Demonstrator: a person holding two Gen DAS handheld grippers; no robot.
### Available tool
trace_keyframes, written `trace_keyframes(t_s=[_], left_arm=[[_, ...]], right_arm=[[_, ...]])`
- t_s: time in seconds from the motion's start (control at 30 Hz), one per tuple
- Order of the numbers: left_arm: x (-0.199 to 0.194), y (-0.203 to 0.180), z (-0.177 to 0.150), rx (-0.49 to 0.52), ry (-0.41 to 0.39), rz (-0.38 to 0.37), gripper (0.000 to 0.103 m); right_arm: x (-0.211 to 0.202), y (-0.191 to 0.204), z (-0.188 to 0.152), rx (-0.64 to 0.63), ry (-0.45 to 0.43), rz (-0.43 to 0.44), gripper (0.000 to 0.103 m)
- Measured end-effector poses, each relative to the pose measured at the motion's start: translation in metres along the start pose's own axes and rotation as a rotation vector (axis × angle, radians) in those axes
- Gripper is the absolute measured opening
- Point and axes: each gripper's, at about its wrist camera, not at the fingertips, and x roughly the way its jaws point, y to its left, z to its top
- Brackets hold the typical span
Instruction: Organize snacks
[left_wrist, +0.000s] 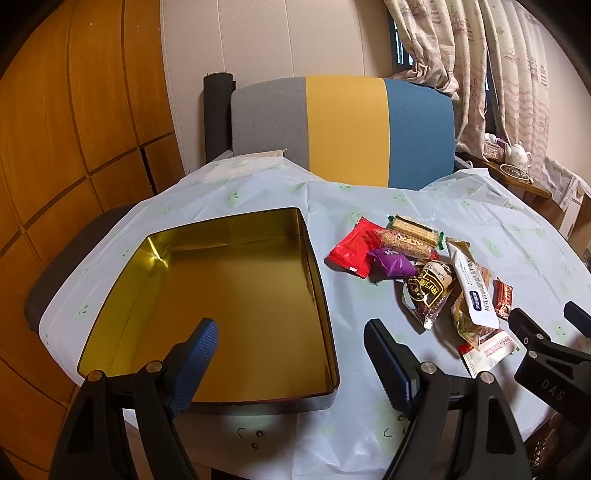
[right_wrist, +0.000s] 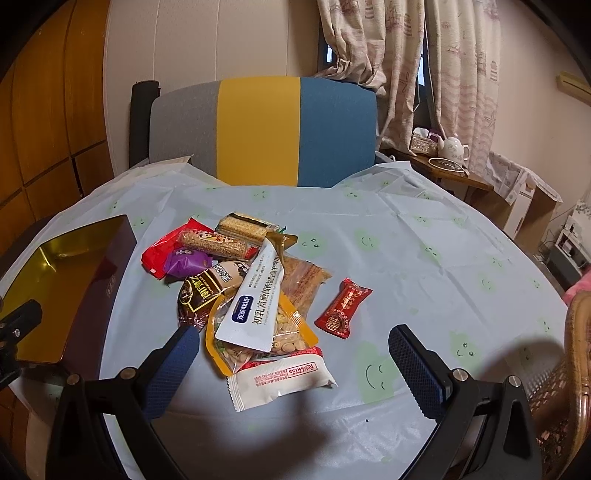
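Note:
An open gold-lined tin (left_wrist: 110, 306) lies on the table at the left, with nothing in it; its edge shows in the right wrist view (right_wrist: 96, 266). A pile of wrapped snacks (left_wrist: 424, 273) lies to its right: a red pack (right_wrist: 162, 247), a purple one (right_wrist: 186, 262), sesame bars (right_wrist: 218, 243), a white tube pack (right_wrist: 255, 306), a white Rose Kiss pack (right_wrist: 280, 376) and a small red candy (right_wrist: 343, 308). My left gripper (left_wrist: 291, 332) is open above the tin's near right corner. My right gripper (right_wrist: 291, 347) is open over the white pack, holding nothing.
A pale blue tablecloth (right_wrist: 424, 258) with green faces covers the round table. A grey, yellow and blue chair (right_wrist: 258, 129) stands behind it. A side table with a white teapot (right_wrist: 456, 147) is at the far right, a wicker chair (right_wrist: 569, 369) at the near right.

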Motion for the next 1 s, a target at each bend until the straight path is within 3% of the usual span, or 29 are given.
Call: trace_keyframes(t_s=[1.0], left_arm=[[-0.004, -0.006, 0.0, 0.021, 0.0, -0.009, 0.083]], right_arm=[[0.0, -0.01, 0.005, 0.013, -0.008, -0.015, 0.103]])
